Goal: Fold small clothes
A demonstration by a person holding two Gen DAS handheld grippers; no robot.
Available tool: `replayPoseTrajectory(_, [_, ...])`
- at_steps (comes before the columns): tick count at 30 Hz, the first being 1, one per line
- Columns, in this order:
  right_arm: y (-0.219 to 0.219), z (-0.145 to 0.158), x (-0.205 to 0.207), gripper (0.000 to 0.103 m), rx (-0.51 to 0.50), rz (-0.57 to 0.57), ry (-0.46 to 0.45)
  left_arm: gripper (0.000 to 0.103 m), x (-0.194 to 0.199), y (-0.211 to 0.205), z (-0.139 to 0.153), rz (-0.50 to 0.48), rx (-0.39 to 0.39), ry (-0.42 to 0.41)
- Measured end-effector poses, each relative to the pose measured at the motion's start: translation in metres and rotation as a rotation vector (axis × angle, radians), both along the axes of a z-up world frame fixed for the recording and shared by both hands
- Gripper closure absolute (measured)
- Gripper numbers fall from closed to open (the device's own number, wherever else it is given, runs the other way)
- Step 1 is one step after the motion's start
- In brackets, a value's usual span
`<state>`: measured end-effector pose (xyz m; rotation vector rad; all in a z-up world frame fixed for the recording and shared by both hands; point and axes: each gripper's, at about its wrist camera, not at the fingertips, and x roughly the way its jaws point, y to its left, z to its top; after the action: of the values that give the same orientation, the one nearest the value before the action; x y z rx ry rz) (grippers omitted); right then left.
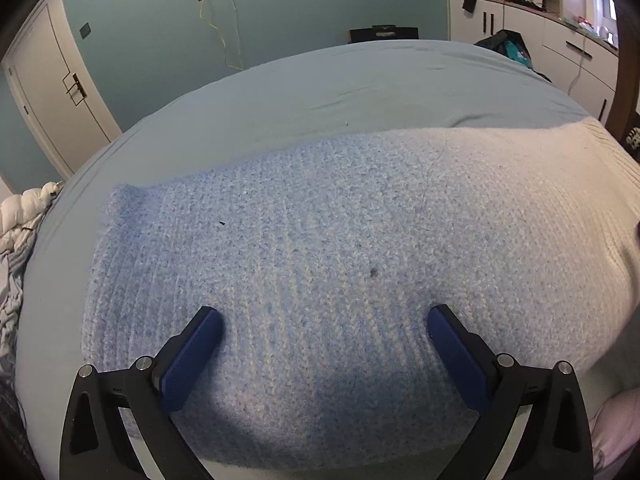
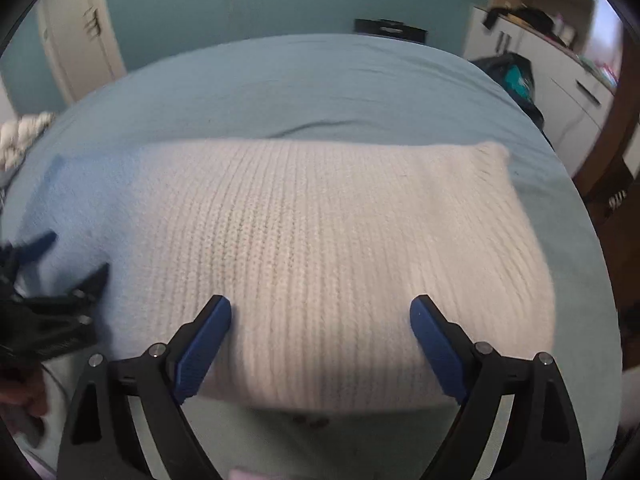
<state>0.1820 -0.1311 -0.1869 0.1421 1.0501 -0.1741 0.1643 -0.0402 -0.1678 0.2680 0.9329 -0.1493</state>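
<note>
Your knitted sweater [image 1: 320, 248] lies folded flat on the bed [image 1: 280, 96], its blue part toward the door [image 1: 52, 92] side and its cream part toward the cabinet [image 1: 560, 44] side. Your left claw [image 1: 324, 320] stands wide over the sweater's blue part, with nothing gripped between its pads. Your right claw [image 2: 320, 312] also stands wide, over the sweater's cream part near its front edge, holding nothing.
</note>
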Motion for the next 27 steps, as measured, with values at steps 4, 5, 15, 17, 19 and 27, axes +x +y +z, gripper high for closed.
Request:
replayPoseTrajectory(4, [-0.026, -0.009, -0.015, 0.011, -0.066, -0.139, 0.006, 0.0, 0.006, 0.0, 0.001, -0.005, -0.001, -0.001])
replayPoseTrajectory(5, [-0.036, -0.029, -0.009, 0.001, -0.036, -0.147, 0.081, 0.0, 0.007, -0.001, 0.0, -0.007, 0.001, 0.0])
replayPoseTrajectory(15, [-0.073, -0.024, -0.051, 0.001, 0.326, -0.325, -0.004, 0.0, 0.004, 0.005, 0.003, -0.014, -0.013, -0.004])
replayPoseTrajectory(17, [-0.091, -0.032, -0.076, 0.001, 0.521, -0.444, -0.045, 0.0, 0.004, 0.005, 0.004, -0.012, -0.015, -0.01])
replayPoseTrajectory(19, [-0.112, -0.049, -0.09, 0.001, 0.656, -0.562, -0.035, 0.0, 0.004, 0.005, 0.006, -0.011, -0.017, -0.019])
replayPoseTrajectory(27, [-0.138, -0.108, -0.078, 0.001, 1.062, -0.609, -0.1, 0.0, 0.001, 0.004, 0.004, -0.008, -0.035, -0.061])
